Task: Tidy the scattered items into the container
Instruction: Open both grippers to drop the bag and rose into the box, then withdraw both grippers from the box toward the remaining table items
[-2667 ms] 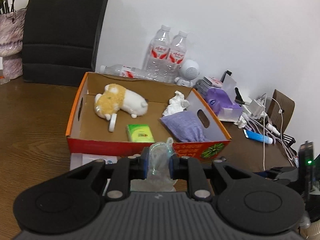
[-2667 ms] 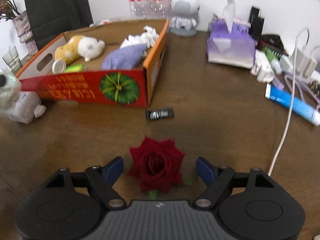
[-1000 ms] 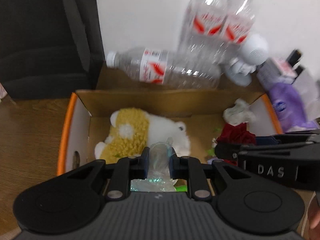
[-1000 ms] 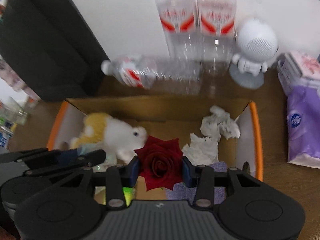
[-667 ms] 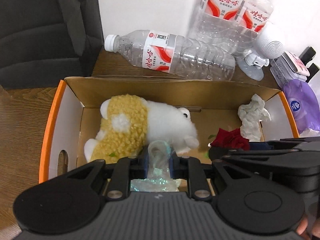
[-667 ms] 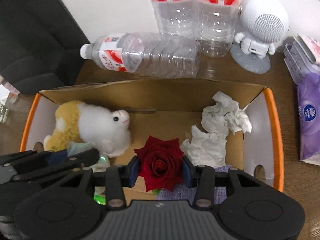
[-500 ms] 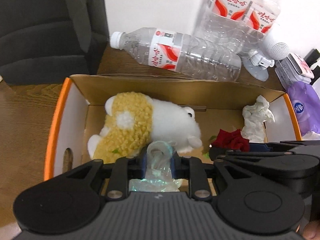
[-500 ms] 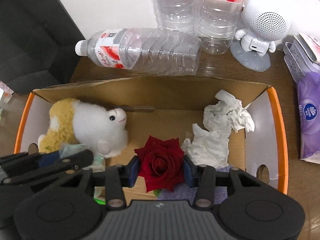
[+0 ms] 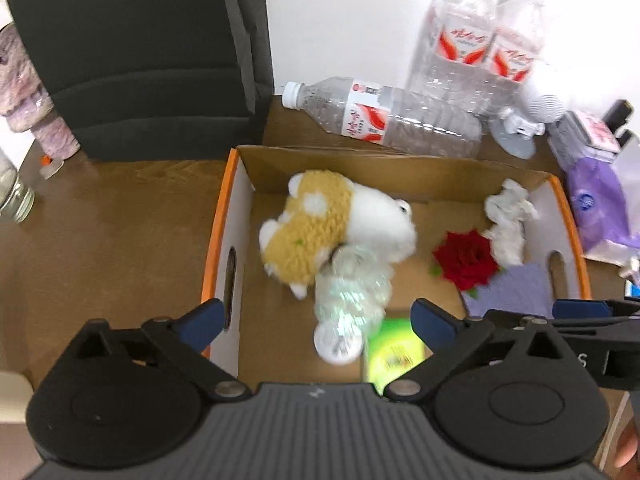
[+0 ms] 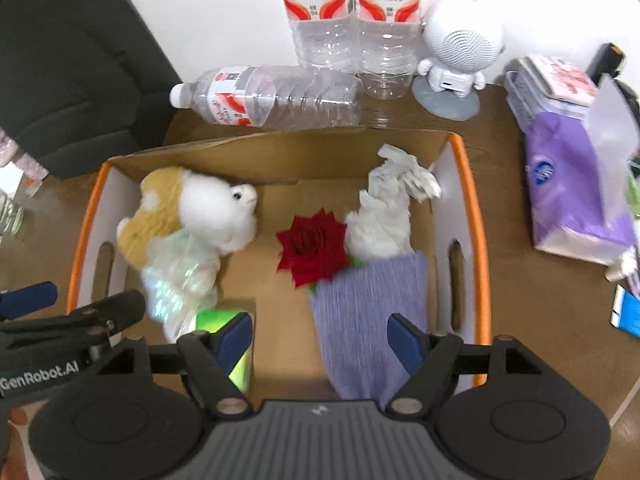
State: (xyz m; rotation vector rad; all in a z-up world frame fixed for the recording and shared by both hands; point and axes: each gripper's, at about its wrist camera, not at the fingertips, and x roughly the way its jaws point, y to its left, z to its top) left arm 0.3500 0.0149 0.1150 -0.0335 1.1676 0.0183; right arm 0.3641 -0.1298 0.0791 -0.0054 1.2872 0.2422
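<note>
The cardboard box (image 9: 218, 240) with orange rims (image 10: 478, 240) holds a plush toy (image 9: 336, 226), a clear plastic bag (image 9: 350, 292), a red rose (image 9: 466, 258), crumpled tissue (image 9: 508, 216), a purple pouch (image 10: 372, 308) and a green pack (image 9: 394, 354). The bag (image 10: 176, 276) lies against the plush (image 10: 192, 216); the rose (image 10: 314, 250) lies beside the tissue (image 10: 390, 216). My left gripper (image 9: 316, 320) is open and empty above the box's near side. My right gripper (image 10: 320, 334) is open and empty over the purple pouch.
A water bottle (image 10: 268, 94) lies behind the box, with two upright bottles (image 10: 352, 20) and a white robot speaker (image 10: 458, 52) at the wall. A purple tissue pack (image 10: 576, 196) sits to the right, a black bag (image 9: 132, 52) at the back left.
Both grippers have opened and pulled back. The plastic bag has dropped next to the plush and the rose has dropped next to the tissue, both inside the box.
</note>
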